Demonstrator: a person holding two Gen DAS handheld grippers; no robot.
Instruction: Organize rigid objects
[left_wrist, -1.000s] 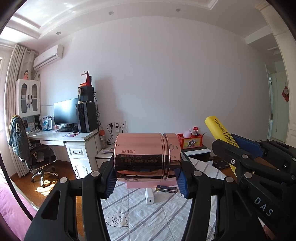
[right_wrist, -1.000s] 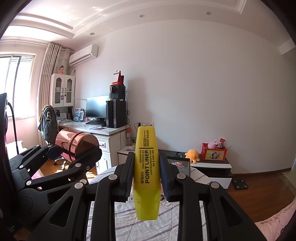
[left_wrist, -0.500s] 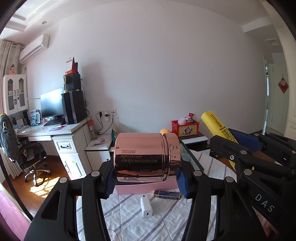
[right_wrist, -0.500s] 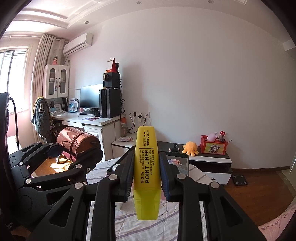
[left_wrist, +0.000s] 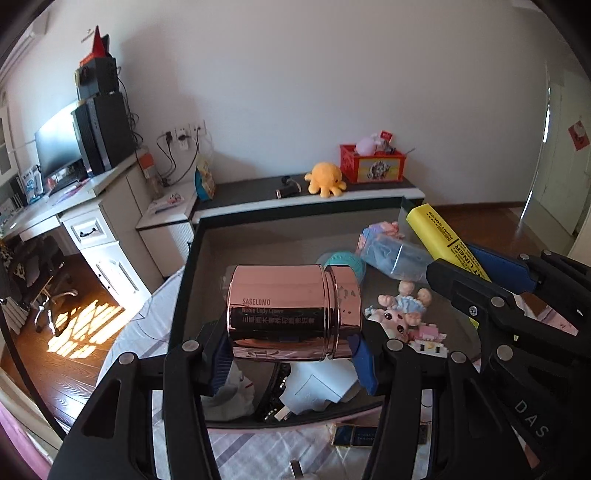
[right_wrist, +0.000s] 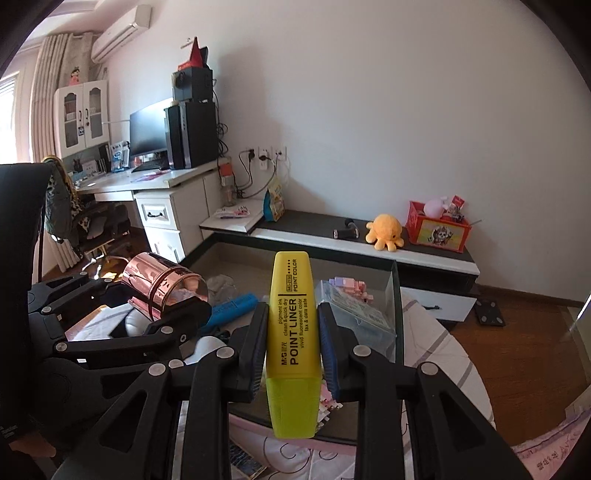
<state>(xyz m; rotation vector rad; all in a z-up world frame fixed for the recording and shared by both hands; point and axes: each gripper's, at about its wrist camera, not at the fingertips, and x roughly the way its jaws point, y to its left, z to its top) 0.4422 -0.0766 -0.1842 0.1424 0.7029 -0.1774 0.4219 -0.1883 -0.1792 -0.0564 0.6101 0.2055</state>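
My left gripper (left_wrist: 291, 350) is shut on a shiny rose-gold jar (left_wrist: 291, 312), held sideways above a dark open box (left_wrist: 184, 280). In the right wrist view the same jar (right_wrist: 162, 291) shows at the left, clamped in the left gripper's black fingers (right_wrist: 173, 317). My right gripper (right_wrist: 291, 339) is shut on a yellow highlighter (right_wrist: 293, 332) that stands upright between the blue pads, also over the box (right_wrist: 395, 295). From the left wrist view the highlighter (left_wrist: 443, 240) juts up at the right.
Inside the box lie a pink pig figure (left_wrist: 393, 319), a teal round thing (left_wrist: 345, 264), a clear packet of blocks (left_wrist: 388, 249), a white plug (left_wrist: 314, 387) and a blue marker (right_wrist: 232, 306). The box rests on a striped bedsheet (right_wrist: 436, 339). Behind stands a low cabinet (right_wrist: 369, 243) with an orange plush octopus (right_wrist: 384, 230).
Both grippers have tipped downward and moved forward over the box, each keeping its object. The box's contents have come into view; the ceiling has left the frame.
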